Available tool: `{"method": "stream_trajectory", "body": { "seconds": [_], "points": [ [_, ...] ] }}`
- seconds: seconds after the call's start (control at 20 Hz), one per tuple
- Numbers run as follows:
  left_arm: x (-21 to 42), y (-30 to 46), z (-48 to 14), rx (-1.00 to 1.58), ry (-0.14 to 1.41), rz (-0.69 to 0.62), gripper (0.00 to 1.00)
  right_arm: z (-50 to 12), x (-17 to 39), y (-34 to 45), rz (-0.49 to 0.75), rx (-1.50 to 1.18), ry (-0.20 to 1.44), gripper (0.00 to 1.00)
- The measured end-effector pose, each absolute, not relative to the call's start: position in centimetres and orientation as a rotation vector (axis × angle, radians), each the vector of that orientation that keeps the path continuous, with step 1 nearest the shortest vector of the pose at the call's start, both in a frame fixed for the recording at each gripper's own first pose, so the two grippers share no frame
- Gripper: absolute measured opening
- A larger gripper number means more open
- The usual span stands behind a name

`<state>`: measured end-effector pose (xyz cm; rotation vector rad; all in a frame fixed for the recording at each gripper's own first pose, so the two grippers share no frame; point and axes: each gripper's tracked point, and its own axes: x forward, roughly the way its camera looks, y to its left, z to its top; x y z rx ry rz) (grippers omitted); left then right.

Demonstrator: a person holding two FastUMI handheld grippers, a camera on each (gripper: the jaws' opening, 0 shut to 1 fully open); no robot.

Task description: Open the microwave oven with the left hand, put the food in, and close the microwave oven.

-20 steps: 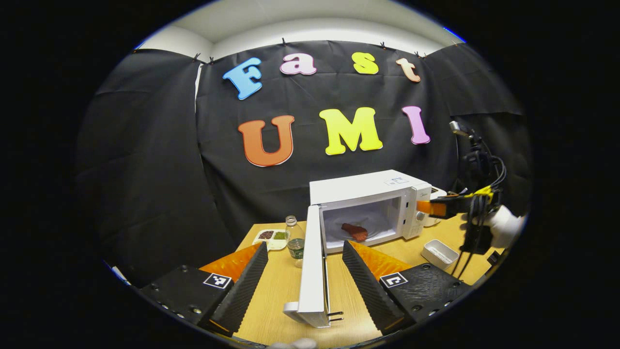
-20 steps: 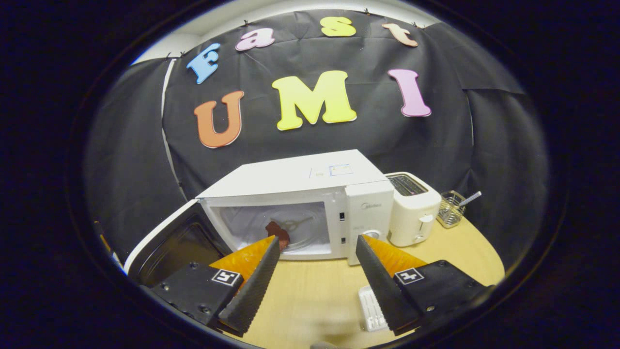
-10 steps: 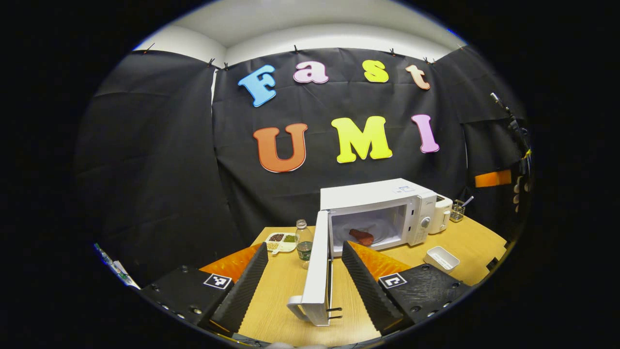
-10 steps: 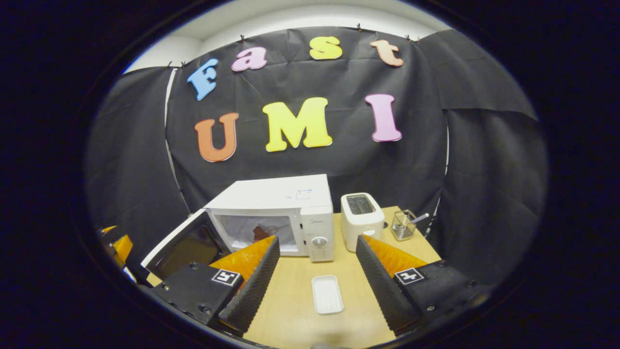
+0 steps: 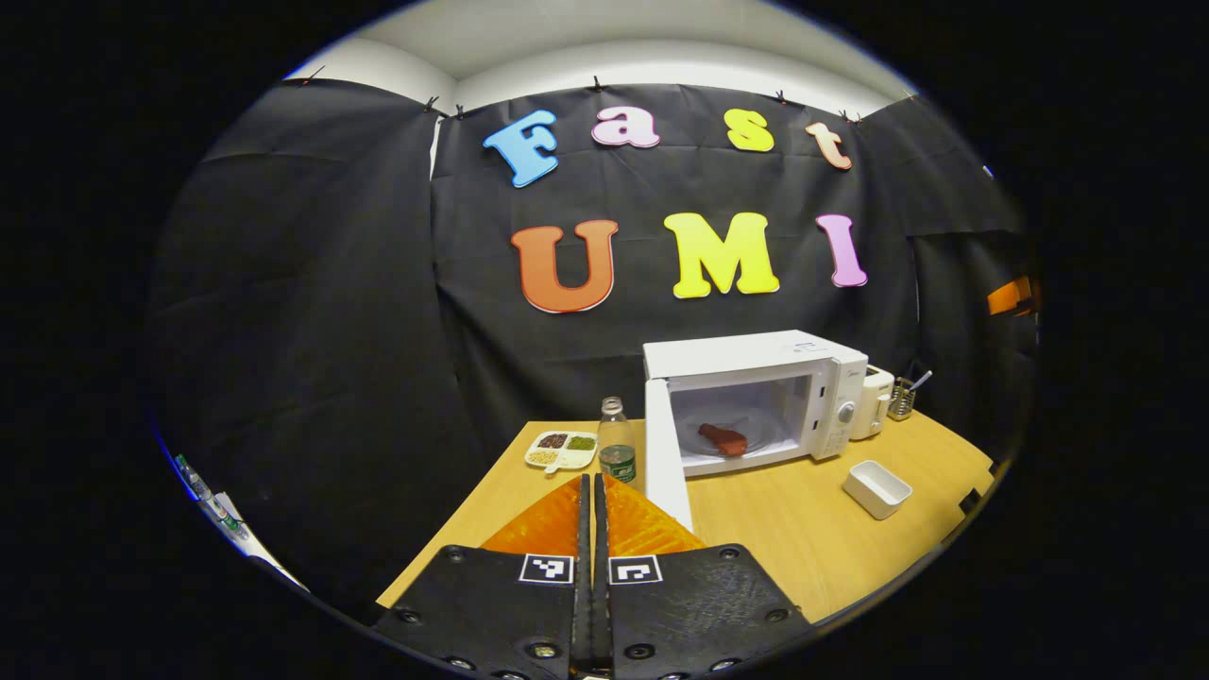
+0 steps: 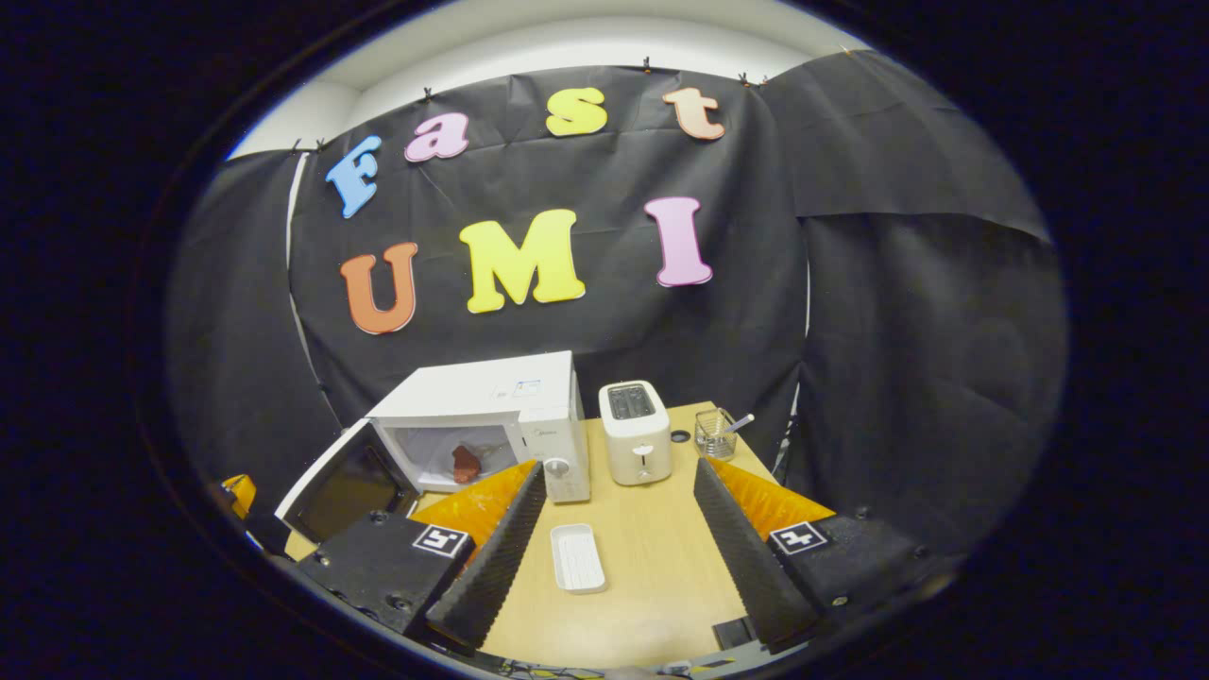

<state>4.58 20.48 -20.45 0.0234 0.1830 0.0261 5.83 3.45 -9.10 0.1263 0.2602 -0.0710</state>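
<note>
Microwave (image 5: pixel 756 364) door (image 5: pixel 666 453) open, food (image 5: pixel 723 439) inside; label unreadable.

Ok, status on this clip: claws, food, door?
Left claw shut, empty. Right claw open, empty. Food inside microwave. Door open, nothing blocking its swing.

The right gripper (image 6: pixel 614 529) hangs with its jaws spread above the wooden table (image 6: pixel 652 576). The microwave oven (image 6: pixel 482 420) stands with its door (image 6: pixel 345 482) swung open, reddish food (image 6: pixel 464 463) inside; a toaster (image 6: pixel 636 432) stands just beside it.
</note>
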Motion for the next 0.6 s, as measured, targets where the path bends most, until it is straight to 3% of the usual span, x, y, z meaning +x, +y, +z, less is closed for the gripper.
{"method": "stream_trajectory", "body": {
  "seconds": [0.2,0.25,0.3,0.35,0.6],
  "points": [
    [4.8,23.0,-25.8,0.002,0.229,0.072,0.0,-9.0,4.8,3.5,-0.054,0.117,0.275,1.0],
    [4.9,23.5,-27.3,0.001,0.259,0.083,0.0,-9.1,4.6,3.3,-0.052,0.118,0.28,0.91],
    [5.0,23.9,-28.7,-0.003,0.279,0.097,0.0,-9.1,4.3,3.2,-0.051,0.129,0.286,0.91],
    [5.3,24.1,-29.7,-0.007,0.287,0.1,0.0,-9.3,4.0,3.2,-0.049,0.139,0.295,1.0],
    [6.6,23.1,-32.3,-0.012,0.338,0.088,0.0,-9.5,3.1,2.4,-0.053,0.138,0.315,1.0]
  ]
}}
